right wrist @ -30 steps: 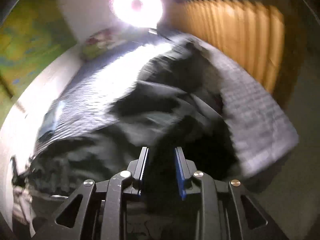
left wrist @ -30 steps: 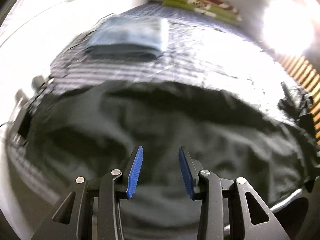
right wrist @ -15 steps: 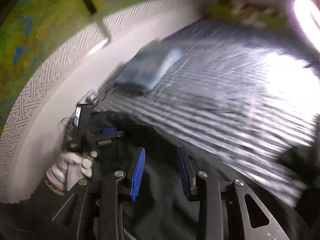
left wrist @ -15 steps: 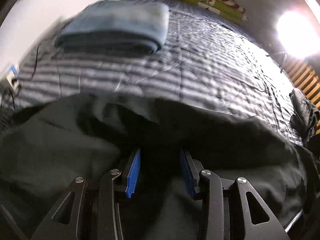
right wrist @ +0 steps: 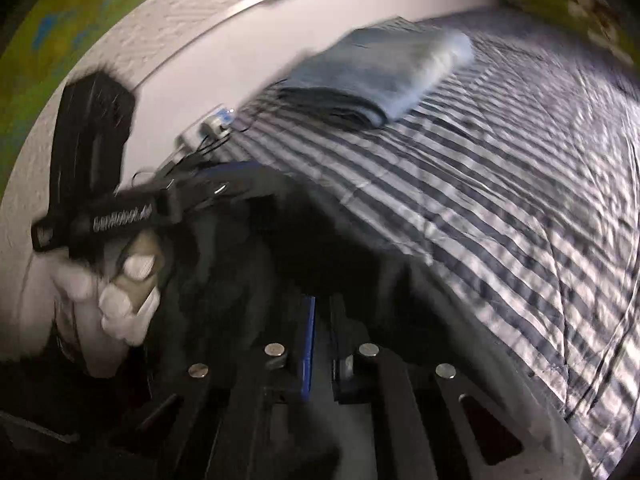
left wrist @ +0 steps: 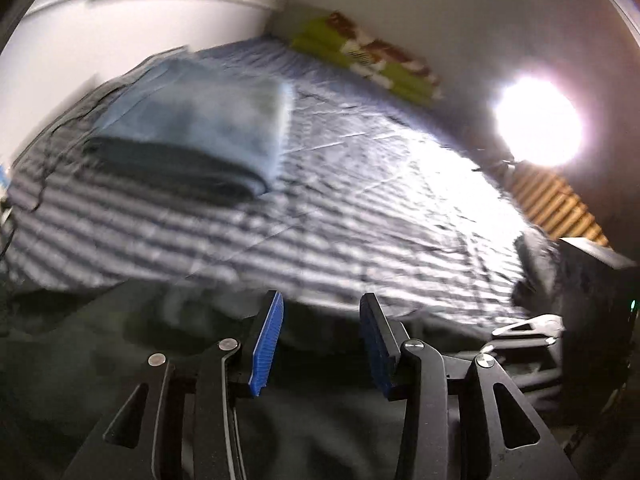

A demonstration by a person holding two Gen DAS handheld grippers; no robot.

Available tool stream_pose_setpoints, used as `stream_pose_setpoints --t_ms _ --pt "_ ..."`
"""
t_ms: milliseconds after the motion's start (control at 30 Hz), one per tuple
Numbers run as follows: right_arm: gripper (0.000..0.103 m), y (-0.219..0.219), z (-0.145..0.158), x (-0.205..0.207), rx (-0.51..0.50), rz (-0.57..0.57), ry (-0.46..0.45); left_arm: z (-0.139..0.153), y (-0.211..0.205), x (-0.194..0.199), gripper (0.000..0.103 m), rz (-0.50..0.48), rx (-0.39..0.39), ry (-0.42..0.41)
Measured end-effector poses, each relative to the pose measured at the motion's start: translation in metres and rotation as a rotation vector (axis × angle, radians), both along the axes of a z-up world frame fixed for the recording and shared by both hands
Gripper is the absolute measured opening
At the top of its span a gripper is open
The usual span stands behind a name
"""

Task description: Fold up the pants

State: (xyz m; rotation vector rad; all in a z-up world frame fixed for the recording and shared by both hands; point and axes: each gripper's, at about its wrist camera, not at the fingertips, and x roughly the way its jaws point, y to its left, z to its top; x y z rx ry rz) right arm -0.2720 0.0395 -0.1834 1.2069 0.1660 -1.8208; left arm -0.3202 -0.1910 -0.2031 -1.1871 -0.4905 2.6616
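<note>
The dark pants [left wrist: 120, 364] lie bunched at the near edge of the striped bed, blurred by motion. My left gripper [left wrist: 321, 298] is open, and its blue pads [left wrist: 267, 340] straddle the dark cloth at the pants' far edge. In the right wrist view the pants [right wrist: 280, 240] rise in a dark heap in front of my right gripper [right wrist: 322, 306]. Its jaws stand almost together, with pants fabric over and between the tips. A gloved hand [right wrist: 120, 300] holds the left gripper's black handle [right wrist: 108, 212] at the left, against the same cloth.
A folded pair of blue jeans [left wrist: 192, 132] lies further up the striped bedspread [left wrist: 380, 208], near the white wall [right wrist: 224, 52]. Green patterned bedding [left wrist: 368, 60] sits at the head. A bright lamp [left wrist: 536, 120] glares at the right. A small white plug with cables [right wrist: 214, 124] lies by the wall.
My right gripper has gone from open to nearly closed on the pants. The left view has tilted up, so the pants' edge sits lower and more of the bed shows.
</note>
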Motion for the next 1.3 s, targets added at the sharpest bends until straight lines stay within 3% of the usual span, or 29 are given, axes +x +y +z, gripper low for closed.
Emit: stream_pose_setpoints --t_ms 67,133,200,233,333,367,400,433,567,700,833,933,1067,1233,1300 --pt "0.007 -0.002 0.005 0.001 0.018 0.016 0.036 0.006 0.014 -0.001 0.046 -0.017 -0.049 0.019" --pt "0.016 0.004 0.012 -0.011 0.025 -0.038 0.084 0.005 0.021 -0.003 0.046 -0.031 -0.052 0.009" --pt "0.062 0.01 0.011 -0.029 0.03 -0.085 0.069 0.001 0.023 -0.005 0.046 -0.045 -0.031 -0.011" --pt "0.066 0.013 0.007 -0.037 0.034 -0.088 0.064 -0.001 0.024 -0.006 0.046 -0.04 -0.036 -0.017" --pt "0.06 0.011 -0.012 -0.053 0.088 -0.1 0.018 -0.004 0.022 -0.007 0.046 -0.03 -0.041 -0.025" --pt "0.038 0.01 -0.015 -0.052 0.078 -0.09 -0.007 -0.005 0.019 -0.007 0.046 -0.029 -0.042 -0.023" --pt "0.022 0.009 -0.016 -0.049 0.075 -0.069 -0.03 -0.006 0.017 -0.007 0.046 -0.027 -0.045 -0.023" --pt "0.02 0.006 -0.015 -0.042 0.073 -0.045 -0.026 -0.006 0.014 -0.007 0.046 -0.02 -0.045 -0.027" --pt "0.02 0.004 -0.003 -0.01 0.051 0.042 -0.008 -0.005 0.01 -0.004 0.046 -0.018 -0.018 -0.028" --pt "0.02 0.002 -0.014 0.007 0.066 0.063 -0.046 -0.006 0.023 0.003 0.046 -0.065 -0.071 -0.035" --pt "0.02 0.009 -0.027 0.01 0.075 0.053 -0.111 -0.027 0.025 0.005 0.046 -0.083 -0.144 -0.114" --pt "0.022 0.015 -0.023 0.0 0.038 0.026 -0.152 -0.046 0.018 0.004 0.046 -0.062 -0.161 -0.183" --pt "0.033 0.022 -0.022 -0.032 -0.091 -0.061 -0.307 -0.044 0.006 0.011 0.046 -0.045 -0.135 -0.168" --pt "0.033 0.0 -0.043 -0.053 -0.081 -0.085 -0.411 -0.031 -0.014 0.021 0.047 -0.023 -0.095 -0.132" --pt "0.032 -0.009 -0.05 -0.056 -0.073 -0.089 -0.431 -0.022 -0.036 0.027 0.051 0.03 -0.074 -0.111"
